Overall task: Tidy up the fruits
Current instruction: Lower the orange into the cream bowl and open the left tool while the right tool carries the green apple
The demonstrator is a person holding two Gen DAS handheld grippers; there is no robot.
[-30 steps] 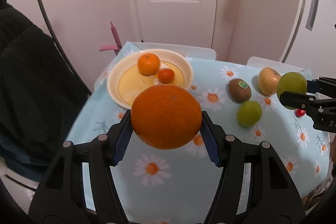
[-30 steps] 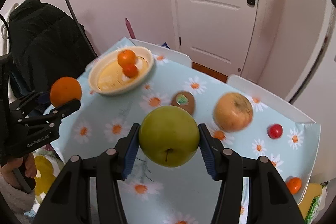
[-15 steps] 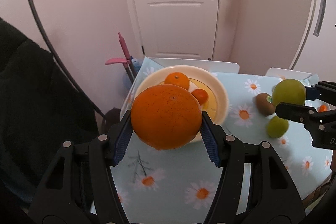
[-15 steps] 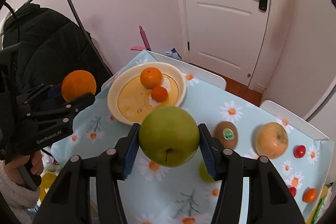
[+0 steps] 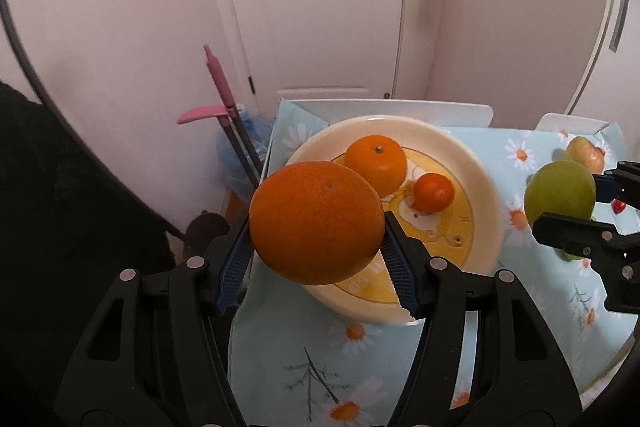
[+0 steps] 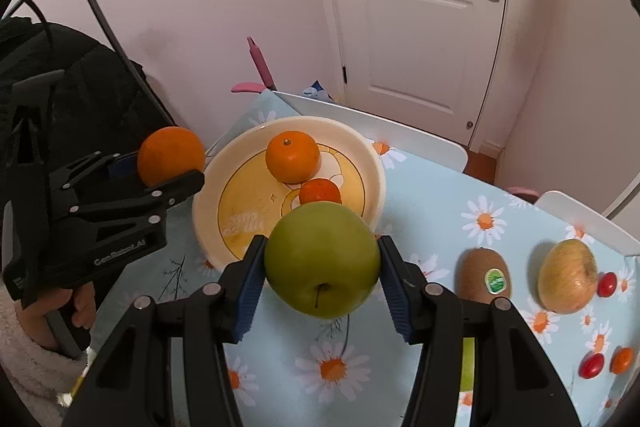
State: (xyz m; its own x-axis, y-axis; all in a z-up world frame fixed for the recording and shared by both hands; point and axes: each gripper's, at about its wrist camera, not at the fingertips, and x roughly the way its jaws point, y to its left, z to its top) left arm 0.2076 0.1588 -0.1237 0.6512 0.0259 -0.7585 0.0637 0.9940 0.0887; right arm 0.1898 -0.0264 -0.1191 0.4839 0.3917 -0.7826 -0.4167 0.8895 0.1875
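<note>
Left hand-held gripper [image 5: 316, 259] clamped on large orange [image 5: 316, 223], held over near-left rim of plate [image 6: 372, 163]. Right hand-held gripper [image 6: 322, 281] clamped on green apple [image 6: 322, 259], above plate's near edge. On plate: mandarin [image 6: 293, 157], small tangerine [image 6: 320, 191]. Right of plate on worktop [image 6: 432, 203]: kiwi [image 6: 482, 277], yellow apple [image 6: 568, 277].

home | panelled door [image 6: 416, 23] | daisy tablecloth [image 6: 440, 195] | fruit plate [image 6: 208, 187]

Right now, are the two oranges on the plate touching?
Apart. The left wrist view shows a strip of plate between the big orange and the small orange.
</note>
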